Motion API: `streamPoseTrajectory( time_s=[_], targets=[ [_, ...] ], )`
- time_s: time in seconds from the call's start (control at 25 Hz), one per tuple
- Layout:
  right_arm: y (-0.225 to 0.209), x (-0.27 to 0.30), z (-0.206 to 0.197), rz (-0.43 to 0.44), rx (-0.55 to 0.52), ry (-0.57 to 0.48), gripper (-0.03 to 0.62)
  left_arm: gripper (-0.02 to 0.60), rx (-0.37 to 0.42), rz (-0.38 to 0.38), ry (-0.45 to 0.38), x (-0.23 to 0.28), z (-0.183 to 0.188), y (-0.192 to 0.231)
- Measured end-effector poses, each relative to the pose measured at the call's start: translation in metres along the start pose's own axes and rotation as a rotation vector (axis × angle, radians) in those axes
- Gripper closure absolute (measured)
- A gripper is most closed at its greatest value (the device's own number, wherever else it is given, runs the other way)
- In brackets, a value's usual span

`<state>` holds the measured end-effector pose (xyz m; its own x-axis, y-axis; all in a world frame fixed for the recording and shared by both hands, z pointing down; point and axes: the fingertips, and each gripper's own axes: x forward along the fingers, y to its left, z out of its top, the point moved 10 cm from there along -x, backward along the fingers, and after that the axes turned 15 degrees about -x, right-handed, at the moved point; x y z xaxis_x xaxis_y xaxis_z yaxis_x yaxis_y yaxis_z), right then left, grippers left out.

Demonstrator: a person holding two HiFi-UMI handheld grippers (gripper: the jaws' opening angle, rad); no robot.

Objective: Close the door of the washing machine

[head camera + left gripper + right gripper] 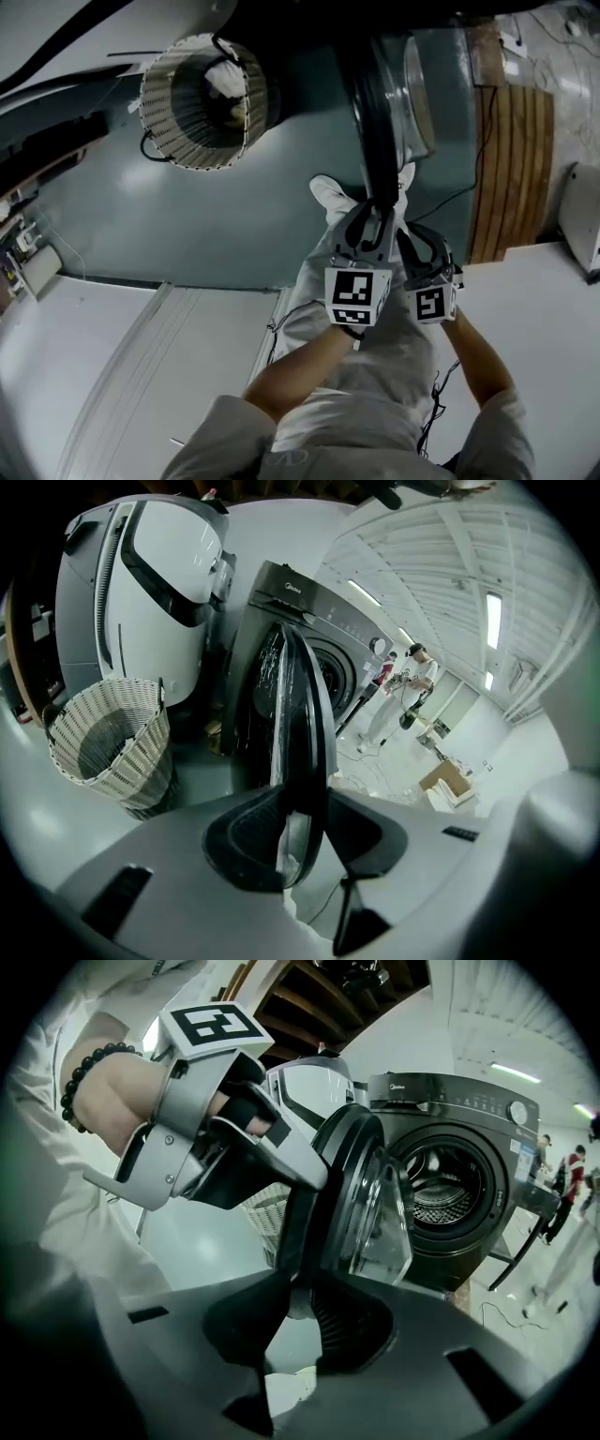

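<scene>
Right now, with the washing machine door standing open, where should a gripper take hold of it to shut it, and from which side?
Grip the door by its outer rim at the free edge, coming edge-on so the fingers take one face each. The rim is thin and flat; the glass bowl bulges from the inner face, so stay outside it.

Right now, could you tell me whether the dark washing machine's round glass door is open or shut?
Open: the door stands swung out from the machine, whose drum mouth is uncovered.
</scene>
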<state>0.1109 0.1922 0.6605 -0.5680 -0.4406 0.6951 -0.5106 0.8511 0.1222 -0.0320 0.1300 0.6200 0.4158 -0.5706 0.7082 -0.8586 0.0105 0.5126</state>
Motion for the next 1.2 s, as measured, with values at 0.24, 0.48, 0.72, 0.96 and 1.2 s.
streamPoseTrajectory(
  time_s=[0.24, 0.48, 0.72, 0.96, 1.2],
  targets=[
    [-0.009, -0.006, -0.016, -0.029, 0.024, -0.021, 0.487, 0.456, -0.046, -0.004, 0.03, 0.014, -0.003, -0.018],
    [-0.017, -0.006, -0.027, -0.063, 0.045, -0.028, 0.471, 0.448, -0.072, -0.021, 0.061, 0.026, -0.002, -0.036],
    [-0.032, -0.001, -0.035, -0.077, 0.036, -0.05, 0.471, 0.44, -0.1, -0.038, 0.093, 0.039, 0.0, -0.055],
    [-0.051, 0.004, -0.044, -0.118, 0.047, -0.035, 0.476, 0.434, -0.132, -0.058, 0.139, 0.054, 0.005, -0.072],
    [-0.076, 0.001, -0.055, -0.164, 0.06, -0.022, 0.502, 0.428, -0.156, -0.083, 0.166, 0.071, 0.011, -0.088]
  ],
)
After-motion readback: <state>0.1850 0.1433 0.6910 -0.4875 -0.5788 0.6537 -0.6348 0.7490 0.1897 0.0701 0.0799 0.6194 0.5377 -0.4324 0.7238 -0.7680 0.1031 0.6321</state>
